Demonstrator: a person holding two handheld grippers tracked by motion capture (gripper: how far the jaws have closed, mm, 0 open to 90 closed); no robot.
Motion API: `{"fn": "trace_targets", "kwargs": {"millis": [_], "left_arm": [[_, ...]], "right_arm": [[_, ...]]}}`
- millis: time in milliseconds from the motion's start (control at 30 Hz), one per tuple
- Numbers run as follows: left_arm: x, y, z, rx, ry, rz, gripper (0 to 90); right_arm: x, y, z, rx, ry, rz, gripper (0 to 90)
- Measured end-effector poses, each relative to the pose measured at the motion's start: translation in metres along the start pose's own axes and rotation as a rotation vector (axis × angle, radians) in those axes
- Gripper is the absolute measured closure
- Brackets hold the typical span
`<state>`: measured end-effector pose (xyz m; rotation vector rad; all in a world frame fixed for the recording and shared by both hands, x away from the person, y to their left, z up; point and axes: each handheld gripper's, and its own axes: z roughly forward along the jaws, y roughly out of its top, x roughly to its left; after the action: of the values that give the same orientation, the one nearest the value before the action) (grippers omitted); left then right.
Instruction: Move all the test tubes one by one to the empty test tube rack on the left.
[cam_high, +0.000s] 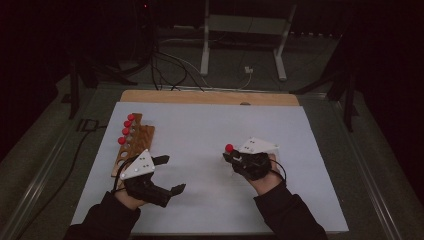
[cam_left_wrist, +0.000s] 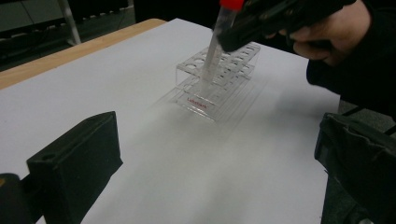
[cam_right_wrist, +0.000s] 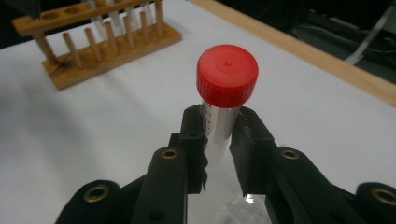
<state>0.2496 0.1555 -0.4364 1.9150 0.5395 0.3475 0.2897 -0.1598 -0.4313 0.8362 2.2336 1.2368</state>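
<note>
Red-capped clear plastic tube (cam_right_wrist: 223, 100), faint graduation marks on its wall, clamped upright in the right gripper (cam_right_wrist: 219, 133) above the clear acrylic rack (cam_left_wrist: 215, 79) near the table's (cam_high: 210, 125) right edge; the rack's red label is illegible. Left gripper (cam_high: 167, 175) gapes wide, empty.

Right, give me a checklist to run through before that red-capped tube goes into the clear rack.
1. Grip on the tube: ok. The right gripper is shut on the red-capped tube, just under the cap.
2. Cap on the tube: ok, it sits square on top.
3. Tube over the clear rack: ok by the left gripper view, where its lower end hangs in front of the rack's holes; which hole it is lined up with, cannot tell.
4. Free holes in the clear rack: ok, the ones that show look empty.
5. Left gripper out of the way: ok, open and apart from the rack.
6. Wooden rack undisturbed: ok, four capped tubes standing.
</note>
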Motion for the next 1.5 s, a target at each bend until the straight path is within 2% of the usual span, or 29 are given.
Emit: {"fn": "trace_targets", "kwargs": {"millis": [133,200,433,667,733,867,1033,1167,1500], "left_arm": [[-0.002,0.003,0.002,0.000,-0.026,-0.001,1.6],[-0.004,0.004,0.004,0.002,-0.024,0.007,1.6],[-0.009,0.011,0.013,-0.007,-0.057,0.018,3.6],[-0.011,0.019,0.025,-0.014,-0.052,0.023,9.1],[-0.011,0.021,0.029,-0.017,-0.051,0.027,15.1],[-0.013,0.024,0.039,-0.002,-0.044,0.037,17.5],[-0.014,0.026,0.048,0.006,-0.033,0.047,29.9],[-0.014,0.029,0.055,-0.013,-0.030,0.051,39.0],[-0.020,0.033,0.069,0.010,-0.023,0.101,59.4]], "right_arm": [[0.009,-0.003,0.009,0.026,0.032,-0.019,75.2],[0.015,-0.004,0.012,0.036,0.048,-0.026,75.2],[0.032,-0.004,0.017,0.054,0.108,-0.054,75.2],[0.040,-0.006,0.020,0.068,0.140,-0.069,75.2],[0.041,-0.006,0.020,0.069,0.147,-0.066,75.2],[0.041,-0.006,0.020,0.073,0.152,-0.068,75.2],[0.042,-0.006,0.020,0.074,0.157,-0.068,75.2],[0.042,-0.006,0.020,0.073,0.159,-0.067,75.2],[0.042,-0.005,0.019,0.071,0.162,-0.070,75.2]]}}
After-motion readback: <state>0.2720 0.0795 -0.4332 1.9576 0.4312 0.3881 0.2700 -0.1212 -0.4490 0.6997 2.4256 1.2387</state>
